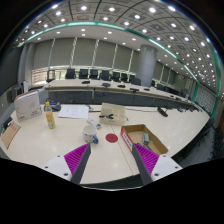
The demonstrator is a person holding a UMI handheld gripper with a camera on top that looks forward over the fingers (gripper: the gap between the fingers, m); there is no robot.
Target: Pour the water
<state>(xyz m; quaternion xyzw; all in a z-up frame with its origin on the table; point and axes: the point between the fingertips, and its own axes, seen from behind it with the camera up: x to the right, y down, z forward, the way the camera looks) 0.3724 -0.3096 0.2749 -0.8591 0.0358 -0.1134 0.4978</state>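
Note:
My gripper [111,160] is open and empty above a pale table [50,145], with its magenta pads [76,157] wide apart. A small clear container with a bluish part [91,130] stands on the table just beyond the left finger. A flat red round piece [112,138] lies next to it, ahead of the gap between the fingers. A bottle of yellow liquid [49,116] stands further off to the left. Nothing sits between the fingers.
An open cardboard box [138,134] lies just beyond the right finger. A white box [27,105] stands at the far left and another box [113,112] further back. Papers [73,112] lie mid-table. Desks with black chairs [95,75] fill the room behind.

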